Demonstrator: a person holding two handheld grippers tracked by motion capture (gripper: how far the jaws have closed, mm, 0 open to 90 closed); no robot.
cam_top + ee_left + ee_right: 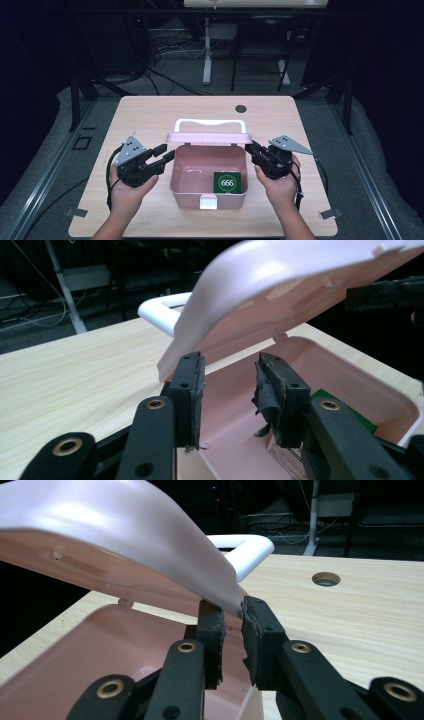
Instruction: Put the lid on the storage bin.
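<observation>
From the high view, a pink box sits at the near middle of the wooden table, its lid raised and its white handle pointing to the far side. Inside, at the near right corner, lies a green card marked 666. The left gripper is just left of the box, jaws parted, tips near the lid's left end. The right gripper is at the lid's right end, held by the right hand.

Over to the left gripper view: the jaws stand apart with nothing between them, the lid tilting overhead, the box's open inside beyond, the green card at right.

And the right gripper view: the right gripper has its jaws pinched on the lid's edge, the lid sweeping up to the left, the handle behind, and a round hole in the table farther off.
</observation>
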